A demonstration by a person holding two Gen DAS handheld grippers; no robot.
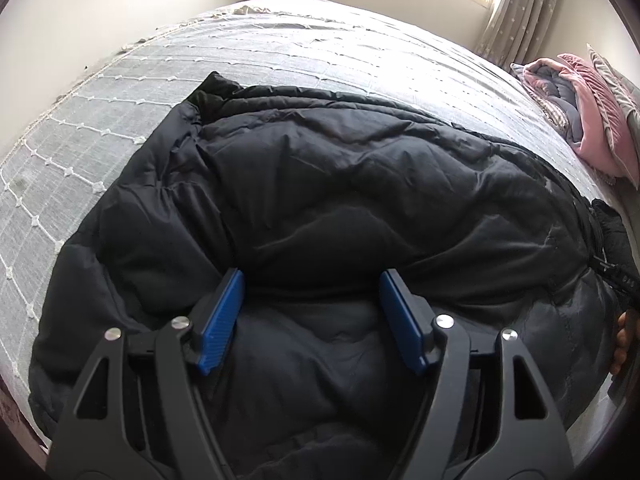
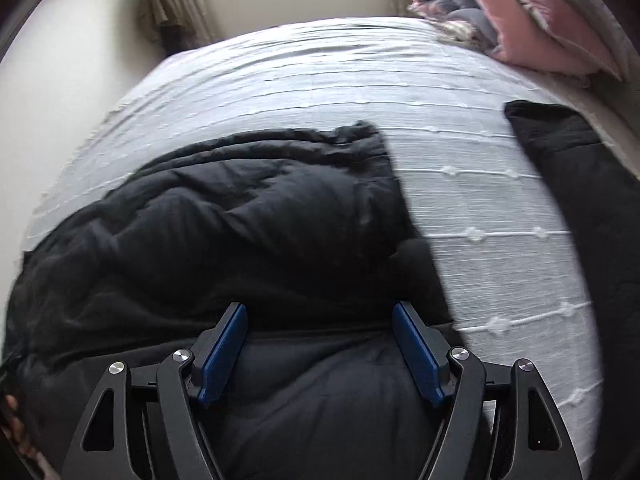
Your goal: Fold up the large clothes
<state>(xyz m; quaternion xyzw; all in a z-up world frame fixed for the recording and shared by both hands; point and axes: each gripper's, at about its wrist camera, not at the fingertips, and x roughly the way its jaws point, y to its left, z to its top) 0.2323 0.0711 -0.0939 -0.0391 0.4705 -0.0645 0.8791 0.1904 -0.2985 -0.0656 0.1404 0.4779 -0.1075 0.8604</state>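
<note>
A large black puffer jacket (image 1: 320, 184) lies spread on the bed and fills most of the left wrist view. My left gripper (image 1: 312, 284) is open, its blue pads wide apart just above the jacket's padded fabric, with nothing between them. The jacket also shows in the right wrist view (image 2: 224, 216), with its right edge running down the middle. My right gripper (image 2: 319, 316) is open just above the jacket near that edge. A separate black stretch of fabric (image 2: 580, 184) lies at the right; I cannot tell whether it is a sleeve of the jacket.
The bed has a light grey quilted cover (image 1: 120, 92) with white stitched lines. Pink and grey pillows and bedding (image 2: 520, 12) are piled at its far right corner. A window with curtains (image 1: 516, 4) is behind the bed. A wall runs along the left side.
</note>
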